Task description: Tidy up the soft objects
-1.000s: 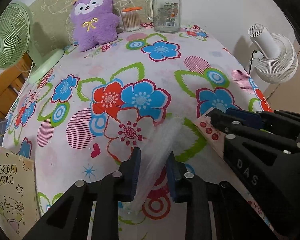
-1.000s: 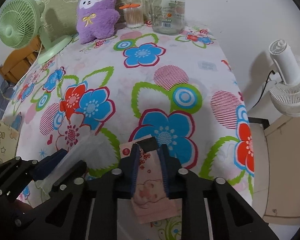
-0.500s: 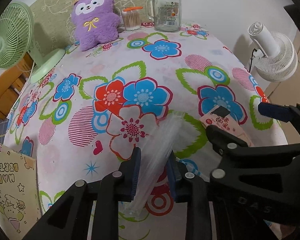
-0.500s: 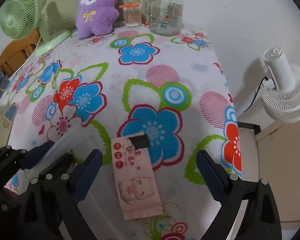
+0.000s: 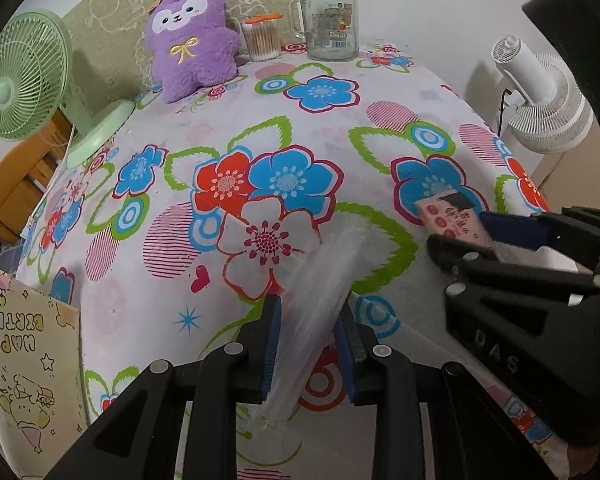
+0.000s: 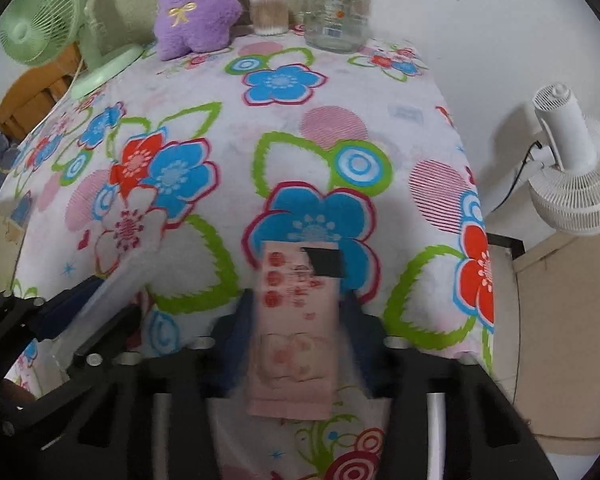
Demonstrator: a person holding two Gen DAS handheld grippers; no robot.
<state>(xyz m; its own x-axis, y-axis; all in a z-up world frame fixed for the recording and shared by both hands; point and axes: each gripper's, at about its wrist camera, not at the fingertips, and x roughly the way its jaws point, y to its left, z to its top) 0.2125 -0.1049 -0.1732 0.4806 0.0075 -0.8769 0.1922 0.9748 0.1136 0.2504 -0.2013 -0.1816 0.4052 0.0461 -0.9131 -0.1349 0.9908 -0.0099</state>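
My left gripper [image 5: 310,316] is shut on a clear plastic bag [image 5: 320,280] that lies on the flowered tablecloth [image 5: 260,140]; the bag also shows in the right wrist view [image 6: 112,300]. A pink tissue packet [image 6: 296,320] with a black tab lies flat between my right gripper's [image 6: 296,312] blue pads, which stand close on both sides of it; the view is blurred. The packet also shows in the left wrist view [image 5: 452,220], with the right gripper [image 5: 500,240] around it. A purple plush toy [image 5: 192,36] sits upright at the table's far edge.
A glass jar [image 5: 332,20] and a cotton swab container [image 5: 264,36] stand at the back beside the plush. A green fan [image 5: 24,76] is at the left, a white fan [image 5: 540,100] off the right edge. A birthday card bag [image 5: 24,360] is near left.
My right gripper let go of the pink packet and opened wide, then came back with its jaws narrowing around the packet. My left gripper stayed shut on the bag.
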